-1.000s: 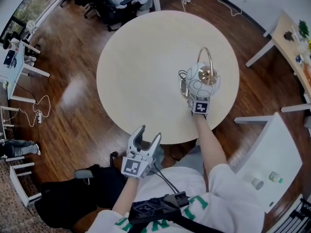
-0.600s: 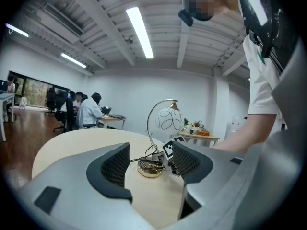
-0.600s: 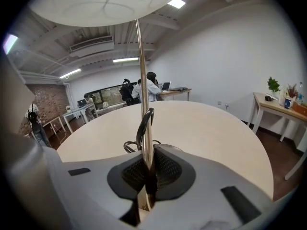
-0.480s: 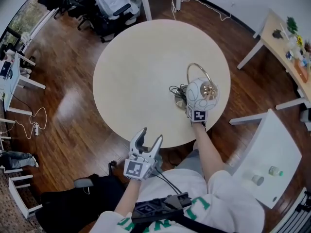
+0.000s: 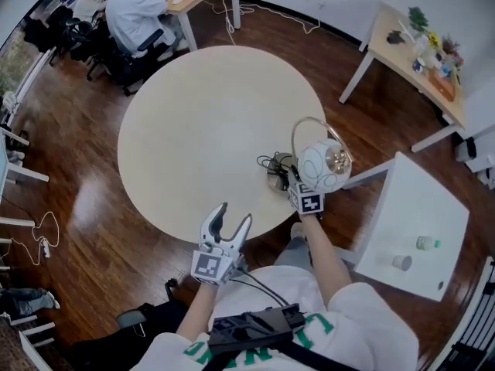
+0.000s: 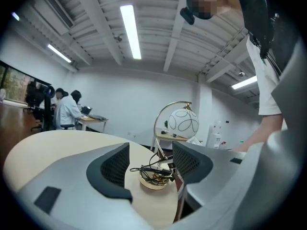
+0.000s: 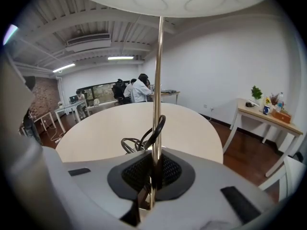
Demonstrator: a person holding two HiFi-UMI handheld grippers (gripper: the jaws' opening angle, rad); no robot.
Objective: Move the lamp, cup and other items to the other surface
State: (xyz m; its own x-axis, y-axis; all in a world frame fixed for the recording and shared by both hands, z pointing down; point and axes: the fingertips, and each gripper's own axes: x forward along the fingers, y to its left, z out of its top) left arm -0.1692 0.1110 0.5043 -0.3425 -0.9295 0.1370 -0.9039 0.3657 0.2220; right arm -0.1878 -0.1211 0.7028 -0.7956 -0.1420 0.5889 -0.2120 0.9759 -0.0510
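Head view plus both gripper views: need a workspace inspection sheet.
Surface: round beige table, bare apart from the lamp.
Job's things: lamp near the table's right edge; cup and small container on the white side table.
Clutter: nothing seen.
Grippers: right gripper shut on the lamp's gold stem; left gripper open, empty, at the table's near edge.
Cables: black cord bundled at the lamp's base; white cable on the floor.
Surroundings: wood floor, seated people at a desk, another desk with plants.

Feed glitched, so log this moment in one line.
right gripper: shut on lamp stem | left gripper: open, empty | lamp: near round table's edge | cup: on white table
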